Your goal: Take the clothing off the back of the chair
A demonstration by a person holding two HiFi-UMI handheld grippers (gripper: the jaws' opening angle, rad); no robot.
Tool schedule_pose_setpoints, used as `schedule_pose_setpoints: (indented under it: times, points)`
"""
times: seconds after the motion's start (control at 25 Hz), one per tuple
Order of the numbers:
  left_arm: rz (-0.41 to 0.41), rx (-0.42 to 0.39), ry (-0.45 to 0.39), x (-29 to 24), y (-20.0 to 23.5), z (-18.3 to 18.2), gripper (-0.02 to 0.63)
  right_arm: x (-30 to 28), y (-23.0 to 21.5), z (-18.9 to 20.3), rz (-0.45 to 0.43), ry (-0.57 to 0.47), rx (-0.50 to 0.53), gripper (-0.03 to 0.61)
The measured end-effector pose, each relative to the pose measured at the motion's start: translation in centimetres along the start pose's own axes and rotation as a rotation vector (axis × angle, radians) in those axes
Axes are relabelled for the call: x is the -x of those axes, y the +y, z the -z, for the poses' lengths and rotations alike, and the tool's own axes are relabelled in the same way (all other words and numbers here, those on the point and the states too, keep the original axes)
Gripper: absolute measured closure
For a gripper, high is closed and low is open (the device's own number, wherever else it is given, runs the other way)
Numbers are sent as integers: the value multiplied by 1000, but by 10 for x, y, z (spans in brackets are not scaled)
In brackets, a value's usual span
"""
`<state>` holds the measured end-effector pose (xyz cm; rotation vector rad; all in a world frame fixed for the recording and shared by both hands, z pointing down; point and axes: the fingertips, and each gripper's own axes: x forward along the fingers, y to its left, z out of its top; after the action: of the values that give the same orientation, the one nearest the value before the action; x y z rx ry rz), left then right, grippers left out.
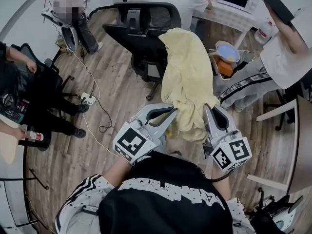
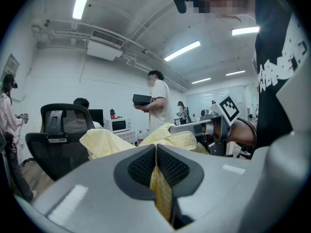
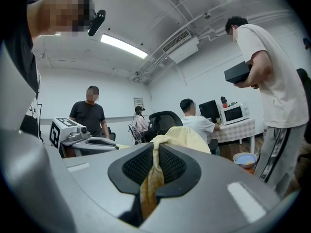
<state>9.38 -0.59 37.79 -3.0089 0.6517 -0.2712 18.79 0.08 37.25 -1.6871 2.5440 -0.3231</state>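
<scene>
The yellow clothing point(image 1: 187, 77) hangs in a long crumpled drape in front of the person, just right of a black office chair point(image 1: 141, 28). Its near end is gathered low btwn the two tools. Its far end rises to a rounded top, and the views don't show whether that end rests on a chair back.

L hand-held gripper point(image 1: 169, 113) is pinched on the left edge of the fabric. In the left gripper view its ribbed pads point(image 2: 141, 166) are pressed together w/ a thin yellow fold point(image 2: 160, 193) squeezed in the seam. R hand-held gripper point(image 1: 207, 110) bites the right edge. In the right gripper view a thicker bunch of cloth point(image 3: 151, 178) is clamped btwn its jaws, which stand slightly wider than the L ones. Each tool points roughly level, marker cubes point(image 1: 131, 143) toward the person's body.

Further out:
- The wooden floor point(image 1: 122, 96) carries a white power strip point(image 1: 88, 99) w/ a trailing cable.
- A blue bowl point(image 1: 227, 50) sits just right of the garment.
- A person in a white shirt point(image 3: 272, 81) stands on the right holding a black box point(image 3: 238, 73).
- Another person sits at a surface point(image 3: 233, 130) covered w/ checked cloth, and a microwave point(image 3: 233, 114) stands on it.
- More people stand at the left side of the room.
</scene>
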Motion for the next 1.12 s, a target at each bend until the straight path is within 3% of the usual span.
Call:
schedule_pose_setpoints:
  times: [1.12]
  points:
    - [112,1,-1,-5,-31,2,604,21,8,10,42,15,-13,534]
